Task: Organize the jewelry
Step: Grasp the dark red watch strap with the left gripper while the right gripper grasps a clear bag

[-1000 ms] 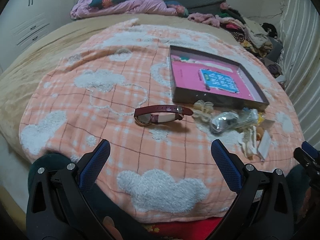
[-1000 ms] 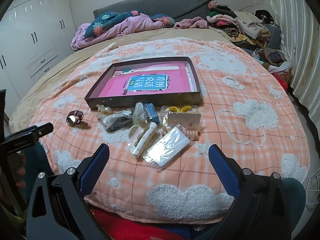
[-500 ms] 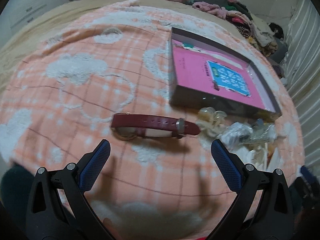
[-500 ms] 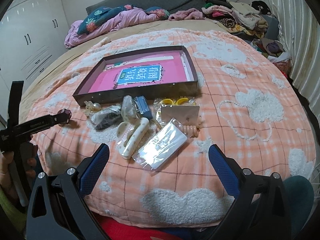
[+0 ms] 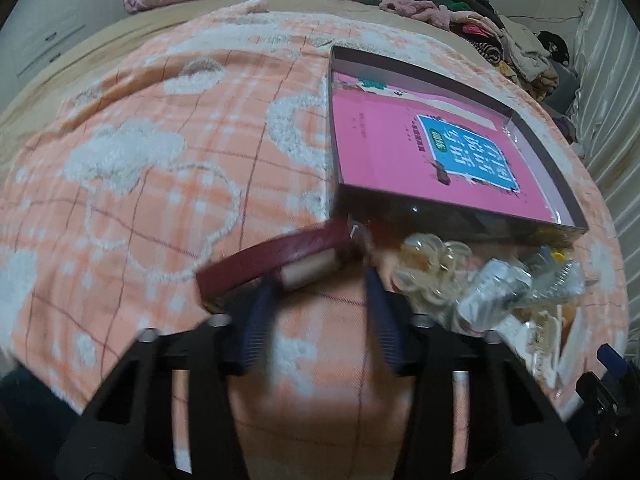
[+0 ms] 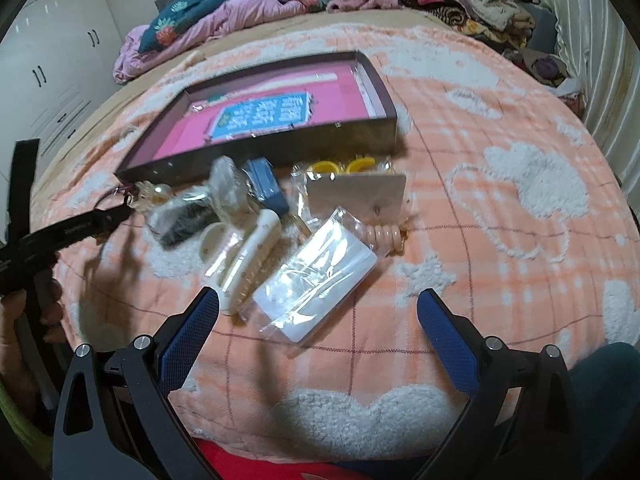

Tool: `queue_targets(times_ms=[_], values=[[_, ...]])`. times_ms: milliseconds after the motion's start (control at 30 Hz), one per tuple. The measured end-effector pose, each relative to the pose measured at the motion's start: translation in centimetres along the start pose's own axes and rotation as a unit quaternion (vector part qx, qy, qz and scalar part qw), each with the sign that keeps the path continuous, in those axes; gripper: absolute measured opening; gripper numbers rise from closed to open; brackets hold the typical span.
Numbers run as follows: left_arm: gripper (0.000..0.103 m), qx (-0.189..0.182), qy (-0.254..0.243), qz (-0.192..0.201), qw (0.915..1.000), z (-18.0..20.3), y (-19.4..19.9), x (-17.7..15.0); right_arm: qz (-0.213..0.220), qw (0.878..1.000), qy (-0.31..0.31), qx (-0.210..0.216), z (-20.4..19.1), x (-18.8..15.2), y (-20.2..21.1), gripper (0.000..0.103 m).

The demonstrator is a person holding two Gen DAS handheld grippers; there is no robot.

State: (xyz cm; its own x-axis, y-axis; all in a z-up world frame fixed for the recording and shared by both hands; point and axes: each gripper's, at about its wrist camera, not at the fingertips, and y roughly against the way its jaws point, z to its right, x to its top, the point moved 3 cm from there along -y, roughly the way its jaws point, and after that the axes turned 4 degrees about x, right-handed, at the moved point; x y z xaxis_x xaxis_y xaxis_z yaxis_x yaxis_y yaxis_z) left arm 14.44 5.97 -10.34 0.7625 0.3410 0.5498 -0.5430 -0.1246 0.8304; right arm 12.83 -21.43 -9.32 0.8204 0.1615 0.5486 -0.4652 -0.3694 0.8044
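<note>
A: Watch (image 5: pixel 276 258) status?
B: burgundy leather strap, lying on the orange plaid blanket (image 5: pixel 160 152) at the near corner of the shallow tray (image 5: pixel 452 212); left gripper (image 5: pixel 320 276) tilted down, jaws just closing, strap at their tips, contact blurred.
A: Right side?
B: right gripper (image 6: pixel 318 316) jaws spread wide, empty, above the clear packet (image 6: pixel 316 276); cream hair clip (image 6: pixel 252 256) beside it; wardrobe behind.

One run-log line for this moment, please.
task: organize jewelry | left hand-held gripper: jaws just closing around dark red leather-strap watch | right hand-held gripper: open, above clear plastic packet
</note>
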Motion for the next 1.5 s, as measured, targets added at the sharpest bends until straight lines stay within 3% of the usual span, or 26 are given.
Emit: queue_targets(times_ms=[100, 267, 300, 367, 433, 667, 867, 1100, 1167, 1200, 1233, 1433, 1467, 1500], values=[[0.003, -0.01, -0.001, 0.012, 0.9999, -0.5, 0.2, 0.2, -0.013, 1.0, -0.024, 0.007, 0.5, 0.1, -1.1, 0.099], [0.0, -0.018, -0.009, 0.04, 0.999, -0.9, 1.3, 1.2, -0.023, 0.997, -0.066, 0.03, 1.0, 0.3, -2.4, 0.094], [0.0, -0.02, -0.013, 0.047, 0.9986, -0.9, 1.7, 1.4, -0.021, 0.997, -0.068, 0.031, 1.0, 0.3, -2.5, 0.086], [0.0, -0.022, -0.017, 0.055, 0.9981, -0.8, 2.3, 1.7, -0.016, 0.997, -0.061, 0.038, 0.8, 0.4, -2.5, 0.058], [0.0, -0.029, -0.014, 0.057, 0.9978, -1.0, 2.5, 2.0, -0.013, 0.998, -0.049, 0.045, 0.6, 0.4, -2.4, 0.054], [0.0, -0.045, -0.002, 0.059, 0.9972, -1.9, 3.1, 2.3, 0.036, 0.998, -0.019, 0.052, 0.6, 0.9, 0.3, 0.051], [0.0, -0.057, -0.006, 0.086, 0.9946, -1.8, 5.3, 3.0, 0.078, 0.996, -0.007, 0.046, 0.8, 2.4, 2.8, 0.05], [0.0, -0.04, -0.02, 0.081, 0.9957, -2.3, 5.1, 2.7, 0.093, 0.994, 0.001, 0.053, 0.4, 2.9, 3.8, 0.05], [0.01, -0.041, -0.036, 0.066, 0.9963, -2.6, 4.5, 2.4, 0.091, 0.994, -0.002, 0.059, 0.5, 2.9, 3.8, 0.051], [0.037, -0.04, -0.04, 0.066, 0.9962, -2.9, 4.3, 2.2, 0.09, 0.994, -0.002, 0.059, 0.5, 2.8, 3.8, 0.051], [0.054, -0.044, -0.051, 0.064, 0.9956, -2.9, 4.3, 2.0, 0.09, 0.994, -0.002, 0.059, 0.5, 2.8, 3.7, 0.051], [0.056, -0.03, -0.145, 0.049, 0.9877, -1.4, 3.0, 1.3, 0.087, 0.994, -0.002, 0.062, 0.2, 2.9, 3.5, 0.051], [0.055, -0.03, -0.153, 0.046, 0.9866, -1.2, 2.6, 1.3, 0.087, 0.994, -0.001, 0.062, 0.2, 2.9, 3.5, 0.051], [0.046, -0.024, -0.166, 0.042, 0.9849, -0.9, 2.0, 1.3, 0.087, 0.994, 0.0, 0.062, 0.1, 3.0, 3.5, 0.051]])
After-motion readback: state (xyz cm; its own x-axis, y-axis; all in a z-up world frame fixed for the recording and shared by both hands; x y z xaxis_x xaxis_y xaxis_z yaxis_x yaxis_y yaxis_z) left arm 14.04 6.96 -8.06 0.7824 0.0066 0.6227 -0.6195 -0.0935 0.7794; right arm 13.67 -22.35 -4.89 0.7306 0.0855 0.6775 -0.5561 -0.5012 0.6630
